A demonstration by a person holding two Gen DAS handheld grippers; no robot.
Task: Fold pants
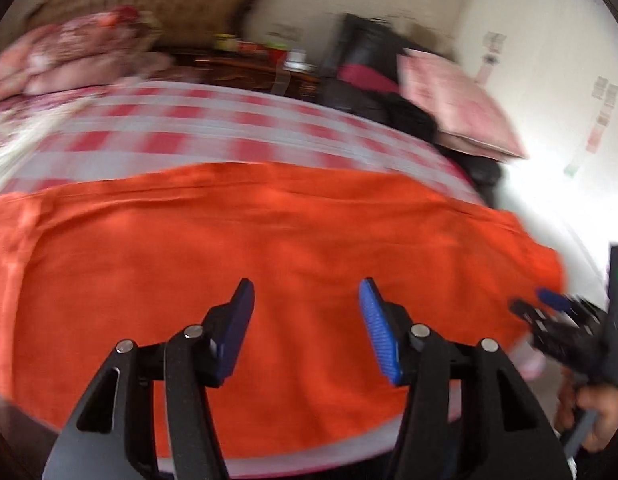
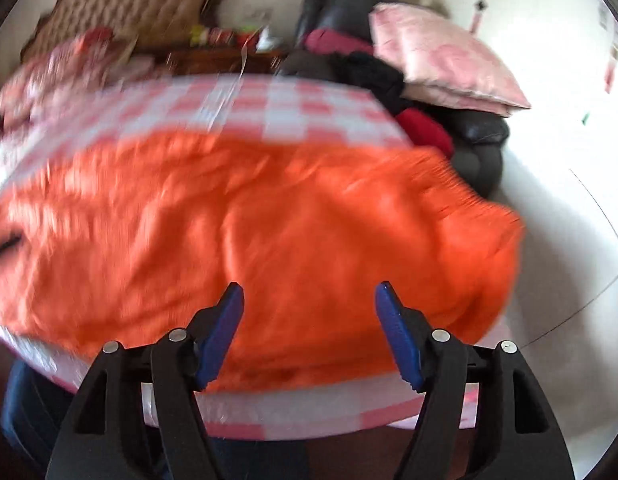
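Observation:
Orange pants lie spread flat across a bed with a red and white checked cover. My left gripper is open and empty, above the near part of the pants. The right gripper shows at the far right of the left wrist view, near the pants' right edge. In the right wrist view the pants fill the middle, with the gathered waistband at the right. My right gripper is open and empty above the near edge of the pants. Both views are blurred.
A pink pillow lies on a dark sofa with dark and red clothes to the right of the bed. A tufted headboard and flowered bedding are at the back left. A wooden nightstand holds small items.

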